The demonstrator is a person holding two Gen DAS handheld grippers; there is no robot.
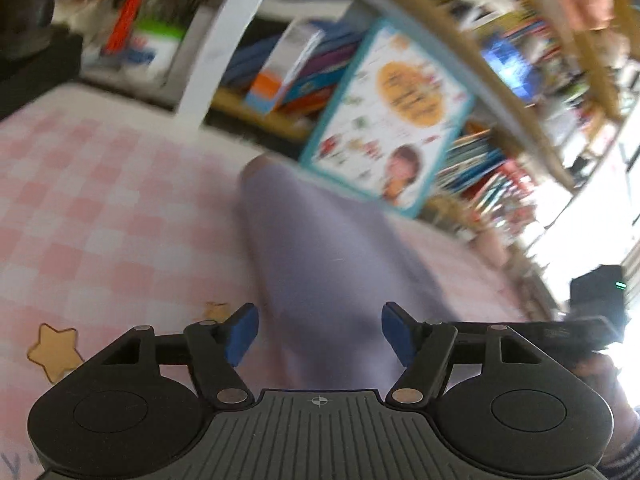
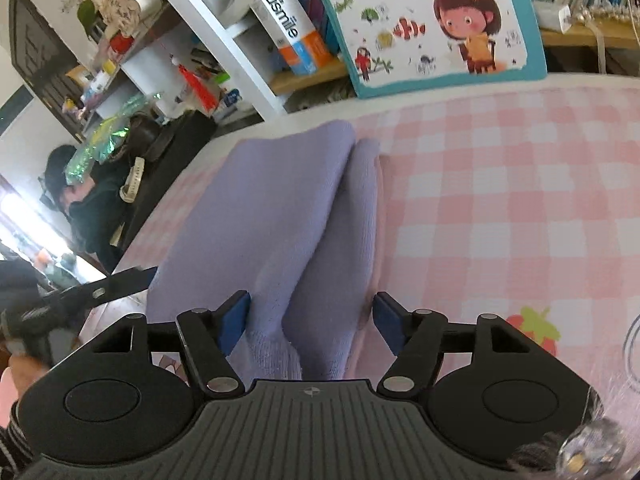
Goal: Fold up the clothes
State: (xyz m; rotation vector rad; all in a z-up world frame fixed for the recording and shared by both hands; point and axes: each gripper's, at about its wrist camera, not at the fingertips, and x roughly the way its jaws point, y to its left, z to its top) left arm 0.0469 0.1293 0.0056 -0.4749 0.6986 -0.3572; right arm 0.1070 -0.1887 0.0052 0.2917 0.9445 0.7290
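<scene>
Where the pink-and-white checked sheet (image 2: pixel 500 200) covers the bed, its soft woven surface carries printed motifs: two yellow stars (image 1: pixel 54 350) in my left wrist view and one red strawberry (image 2: pixel 534 330) in my right wrist view. Behind the bed stands a shelf unit (image 2: pixel 224 40) with white uprights and wooden boards, crowded with books and small items that are too blurred in the left view to count. One lavender garment (image 2: pixel 272 216), a fine ribbed knit, lies on the sheet as a long folded shape; in the right view it shows two rounded lobes side by side with a crease between them, running from near the far edge of the bed toward my tools. One large picture book (image 2: pixel 432 20) with a teal border and a cartoon girl on its glossy cover leans upright against the shelf, just beyond the far end of the garment. One white and orange carton (image 2: pixel 292 28) marked "usmile" stands tilted on a wooden board beside the book. My right gripper (image 2: pixel 312 320) hangs over the near end of the garment, its two blue-padded fingers spread wide and grasping nothing, the knit lying between and beneath them. My left gripper (image 1: pixel 320 334) is likewise released, its two blue pads (image 1: pixel 242 334) apart over the same cloth, which appears motion-blurred in that view.
</scene>
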